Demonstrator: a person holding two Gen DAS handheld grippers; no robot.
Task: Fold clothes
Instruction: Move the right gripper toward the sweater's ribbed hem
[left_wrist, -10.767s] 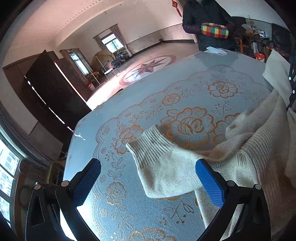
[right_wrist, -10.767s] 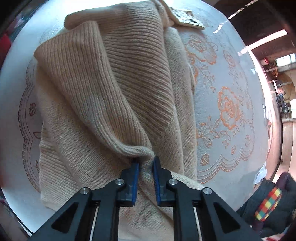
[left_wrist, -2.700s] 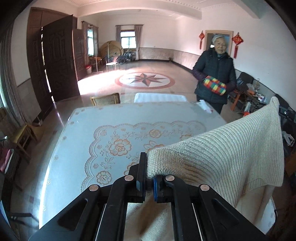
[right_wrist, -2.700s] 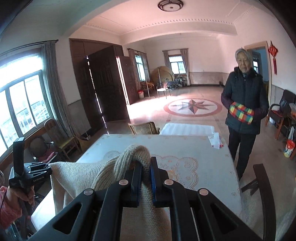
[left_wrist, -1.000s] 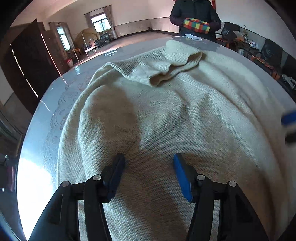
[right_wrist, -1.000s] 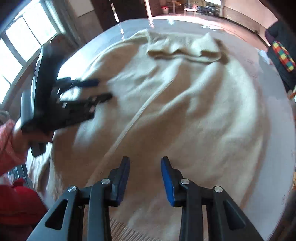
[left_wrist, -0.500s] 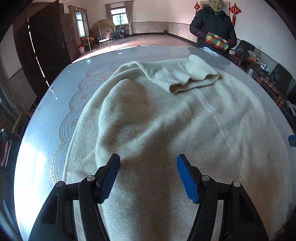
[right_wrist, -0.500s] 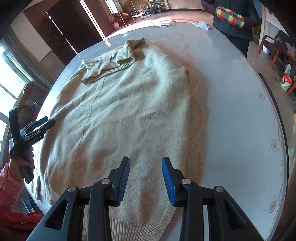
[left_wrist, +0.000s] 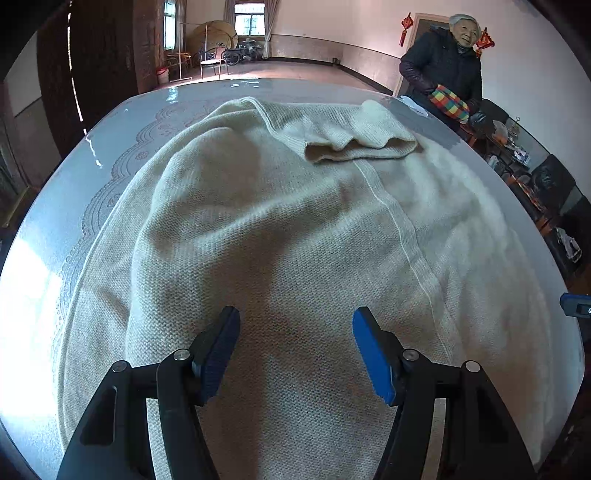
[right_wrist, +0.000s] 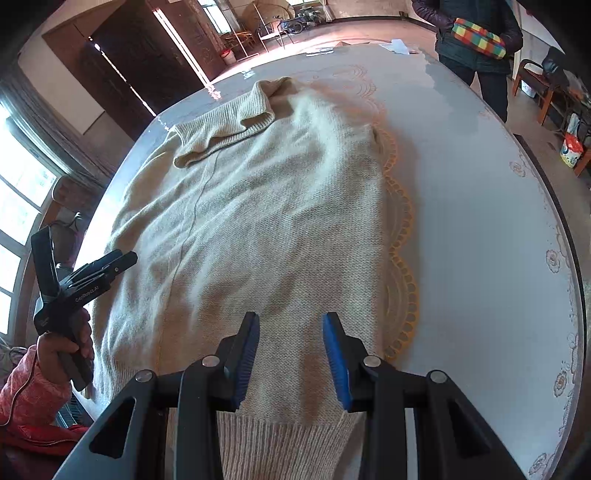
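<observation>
A: What does the sweater (left_wrist: 280, 236) look like?

B: Cream knit, spread over the round table (right_wrist: 480, 206) with its ribbed hem at the near edge. Its turtleneck collar (left_wrist: 354, 133) lies folded flat at the far end, and a narrow seam runs down the body from the collar. The cloth is rumpled in soft ridges on the left of that seam and smoother to the right.

A: And the grippers?

B: Going left to right: the left gripper (left_wrist: 295, 350) hangs over the sweater's near left part, its blue pads spread wide with nothing between them but cloth below. The right gripper (right_wrist: 290, 354) is over the sweater's right near corner, just above the hem; its jaws are parted more narrowly and also hold nothing. In the right wrist view a hand (right_wrist: 64, 345) in a pink sleeve holds the left gripper at the sweater's left edge.

A: Anything else around?

B: Beyond the sweater's left side stand dark wooden doors (left_wrist: 99, 62). The table's orange lace pattern (right_wrist: 402, 258) shows just beside the sweater's right edge. Past the collar, on the far right, a person (left_wrist: 447, 74) in a dark coat stands holding a bright checkered bundle (left_wrist: 448, 101). Nothing lies on top of the sweater.
</observation>
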